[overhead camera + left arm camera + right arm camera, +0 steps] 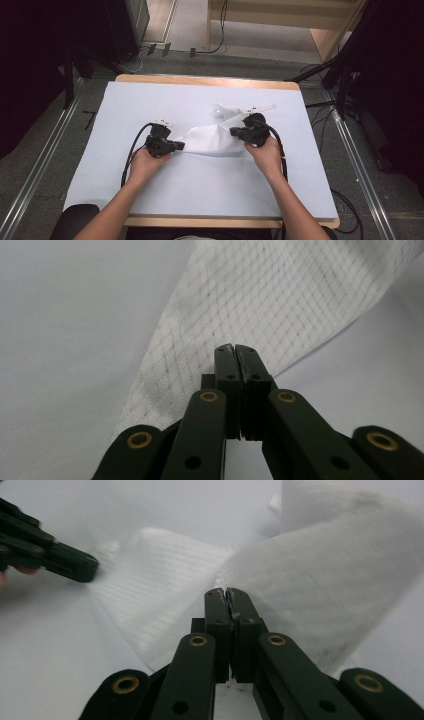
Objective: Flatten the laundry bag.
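White counter (125,190) under you, and the thin gridded cloth (212,140) lies mid-counter, stretched between your hands. Left gripper (179,145) has its jaws pinched on one corner, right gripper (234,131) clamps the opposite edge. Pull evenly and keep it taut.

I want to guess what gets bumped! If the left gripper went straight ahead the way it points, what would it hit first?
Probably the white cloth. The left gripper is shut, apparently on the cloth's edge, and the cloth stretches right ahead of it.
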`<state>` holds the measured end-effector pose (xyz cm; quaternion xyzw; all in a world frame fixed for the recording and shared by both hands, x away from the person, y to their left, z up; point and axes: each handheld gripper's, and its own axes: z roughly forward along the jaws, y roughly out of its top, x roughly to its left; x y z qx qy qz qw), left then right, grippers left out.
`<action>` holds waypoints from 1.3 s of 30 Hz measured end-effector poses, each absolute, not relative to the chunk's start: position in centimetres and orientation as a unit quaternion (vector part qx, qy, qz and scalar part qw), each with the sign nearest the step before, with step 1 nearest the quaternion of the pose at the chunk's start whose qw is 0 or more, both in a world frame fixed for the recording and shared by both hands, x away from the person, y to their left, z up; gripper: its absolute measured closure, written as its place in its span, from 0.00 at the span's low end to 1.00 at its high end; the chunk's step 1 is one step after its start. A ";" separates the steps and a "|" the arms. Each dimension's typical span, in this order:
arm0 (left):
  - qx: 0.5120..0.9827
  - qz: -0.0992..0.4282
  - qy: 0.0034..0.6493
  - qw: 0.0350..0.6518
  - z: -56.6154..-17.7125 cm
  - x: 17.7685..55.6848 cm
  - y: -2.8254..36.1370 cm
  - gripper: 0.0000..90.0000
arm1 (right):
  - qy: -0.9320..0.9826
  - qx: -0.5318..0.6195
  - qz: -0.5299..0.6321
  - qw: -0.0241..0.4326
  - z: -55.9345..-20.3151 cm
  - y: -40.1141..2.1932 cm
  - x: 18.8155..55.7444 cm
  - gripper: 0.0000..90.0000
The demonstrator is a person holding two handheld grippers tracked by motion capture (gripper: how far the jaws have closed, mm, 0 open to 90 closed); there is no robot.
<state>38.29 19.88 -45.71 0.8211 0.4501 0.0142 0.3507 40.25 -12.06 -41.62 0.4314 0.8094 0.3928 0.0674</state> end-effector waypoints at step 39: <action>0.808 0.004 0.454 0.376 -44.2 38.5 21.6 0.85 | 0.771 0.488 0.404 0.060 -43.9 -19.7 44.2 0.68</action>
